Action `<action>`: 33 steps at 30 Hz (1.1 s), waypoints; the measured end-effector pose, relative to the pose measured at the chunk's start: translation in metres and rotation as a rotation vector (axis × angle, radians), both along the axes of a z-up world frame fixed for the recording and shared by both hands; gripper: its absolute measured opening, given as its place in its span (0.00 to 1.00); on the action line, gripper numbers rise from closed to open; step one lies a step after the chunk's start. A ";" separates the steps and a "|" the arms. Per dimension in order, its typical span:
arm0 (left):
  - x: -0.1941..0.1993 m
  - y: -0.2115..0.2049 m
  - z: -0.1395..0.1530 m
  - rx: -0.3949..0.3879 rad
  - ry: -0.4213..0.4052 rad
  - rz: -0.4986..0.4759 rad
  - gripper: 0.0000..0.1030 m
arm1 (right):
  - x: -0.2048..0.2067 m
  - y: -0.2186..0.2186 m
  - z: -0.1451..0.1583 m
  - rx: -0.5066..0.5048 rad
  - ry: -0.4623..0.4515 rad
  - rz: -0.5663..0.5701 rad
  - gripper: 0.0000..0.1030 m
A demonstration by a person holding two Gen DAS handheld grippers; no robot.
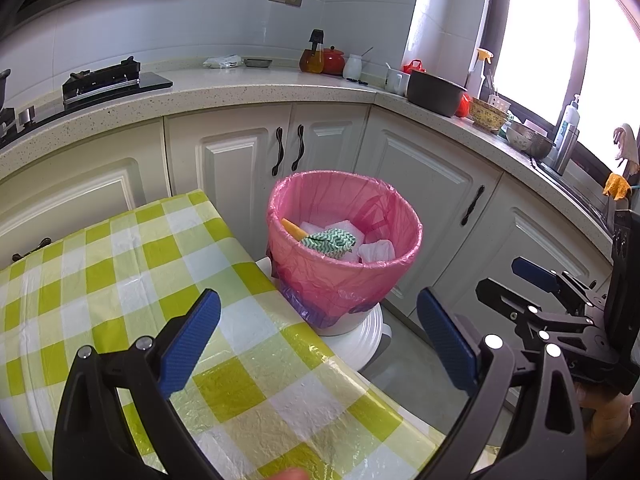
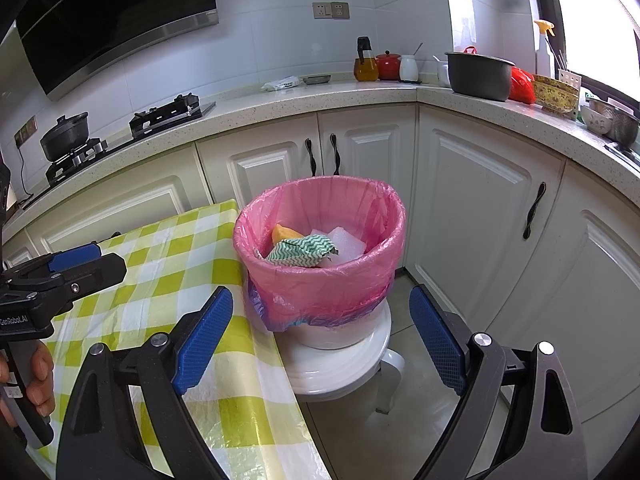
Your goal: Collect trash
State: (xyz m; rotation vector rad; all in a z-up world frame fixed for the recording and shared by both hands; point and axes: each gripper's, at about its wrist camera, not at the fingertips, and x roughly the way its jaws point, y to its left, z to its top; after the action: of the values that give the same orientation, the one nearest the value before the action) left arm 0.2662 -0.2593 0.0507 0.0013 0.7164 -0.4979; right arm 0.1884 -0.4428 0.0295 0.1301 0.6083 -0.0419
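Observation:
A white bin with a pink liner (image 1: 344, 276) (image 2: 320, 280) stands on a white stool (image 2: 340, 364) beside the table. Inside lie a green zigzag cloth (image 1: 332, 240) (image 2: 304, 252), an orange piece (image 1: 294, 230) (image 2: 284, 234) and white foam pieces (image 1: 376, 250) (image 2: 344, 242). My left gripper (image 1: 320, 320) is open and empty, above the table's edge, short of the bin. My right gripper (image 2: 320, 320) is open and empty, in front of the bin. Each gripper shows in the other view: the right one (image 1: 536, 276), the left one (image 2: 76, 264).
The table with a green and white checked cloth (image 1: 120, 280) (image 2: 160, 272) is at the left. White cabinets and an L-shaped counter (image 1: 240, 88) stand behind, with a stove (image 2: 164, 114), a black pot (image 2: 66, 136), a grey pot (image 2: 478, 74), bottles and bowls.

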 end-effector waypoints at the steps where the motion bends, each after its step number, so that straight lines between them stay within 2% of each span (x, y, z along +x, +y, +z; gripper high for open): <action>1: 0.000 0.000 0.000 0.000 0.000 0.000 0.93 | 0.000 0.000 0.000 -0.001 0.000 0.000 0.82; 33: -0.001 -0.004 0.000 -0.006 0.002 -0.003 0.93 | 0.000 0.001 0.000 0.001 0.002 0.001 0.82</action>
State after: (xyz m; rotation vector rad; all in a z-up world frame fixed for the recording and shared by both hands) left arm 0.2650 -0.2629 0.0506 -0.0036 0.7166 -0.5030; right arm 0.1885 -0.4422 0.0298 0.1309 0.6103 -0.0409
